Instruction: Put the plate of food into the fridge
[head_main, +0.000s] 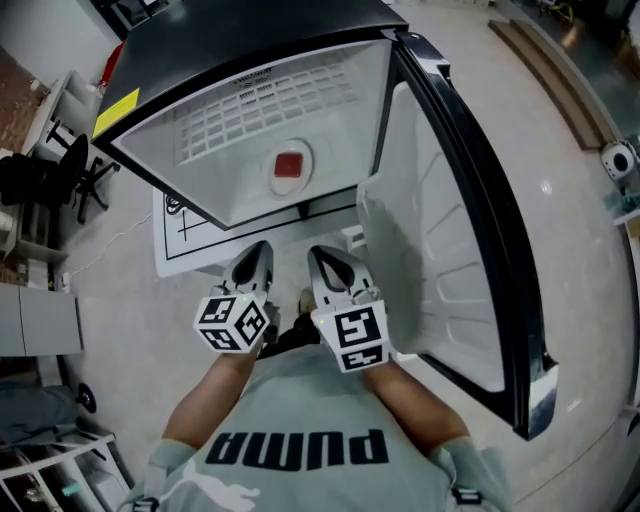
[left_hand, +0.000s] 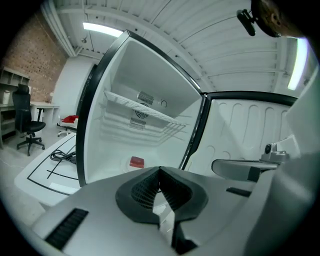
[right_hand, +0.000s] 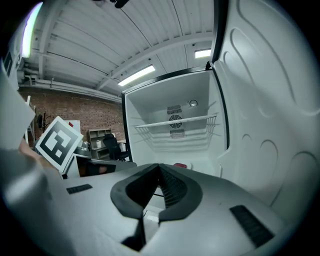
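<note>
The fridge (head_main: 250, 110) stands open in front of me, its door (head_main: 450, 270) swung out to the right. On its floor sits a white plate (head_main: 288, 168) holding a red block of food (left_hand: 136, 162); the food also shows in the right gripper view as a red sliver (right_hand: 180, 165). In the head view my left gripper (head_main: 262, 250) and right gripper (head_main: 318, 254) are side by side close to my chest, short of the fridge opening. The left gripper (left_hand: 160, 170) has its jaws shut with nothing between them, and so does the right gripper (right_hand: 159, 166).
A wire shelf (left_hand: 145, 111) spans the upper part of the fridge. A white floor mat with black lines (head_main: 185, 235) and a cable (left_hand: 62, 156) lie left of the fridge. An office chair (head_main: 55, 170) and shelving stand at the far left.
</note>
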